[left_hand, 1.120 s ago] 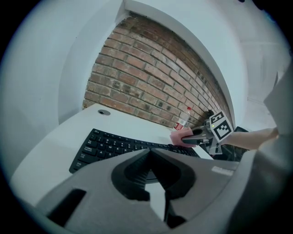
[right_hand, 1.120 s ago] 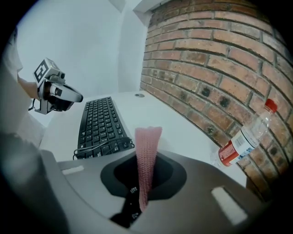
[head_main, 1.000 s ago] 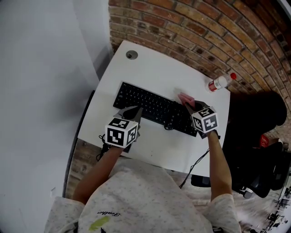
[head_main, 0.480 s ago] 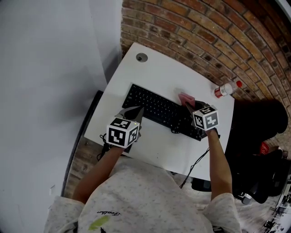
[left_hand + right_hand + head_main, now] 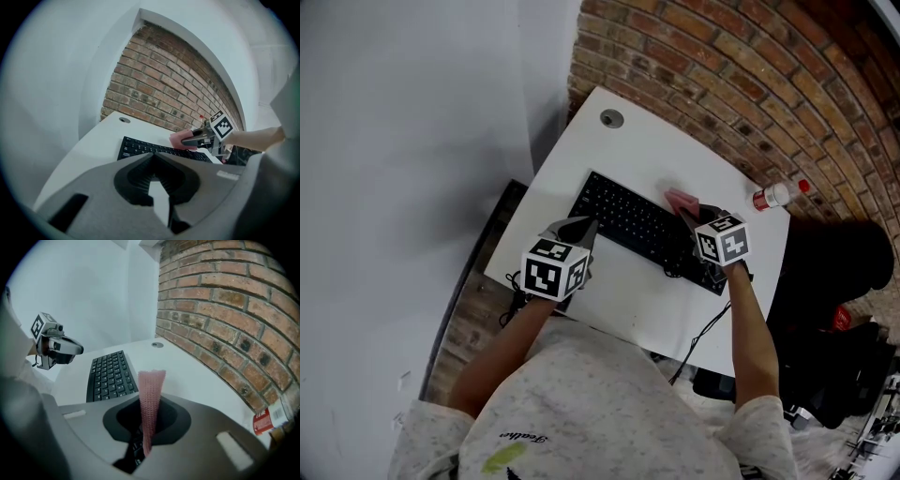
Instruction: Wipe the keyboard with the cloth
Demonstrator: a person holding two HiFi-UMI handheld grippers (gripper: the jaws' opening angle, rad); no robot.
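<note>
White desk (image 5: 628, 159): one, carrying everything.
Keyboard (image 5: 628, 220): one, black, mid-desk; the wipe looks barely begun, with most keys left.
Left gripper (image 5: 578, 228): jaws together, empty, by the keyboard's near-left corner.
Right gripper (image 5: 689, 217): clamped on the cloth.
Cloth (image 5: 682, 200): one, pink, over the keyboard's right end.
Bottle (image 5: 778, 195): one, at the desk's far right corner.

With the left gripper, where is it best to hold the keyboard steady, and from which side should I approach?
Probably at its left end, coming from the near edge. The keyboard is a low flat slab. The right gripper holds the cloth over its right end, while the left gripper, shut and empty, sits beside the left end.
</note>
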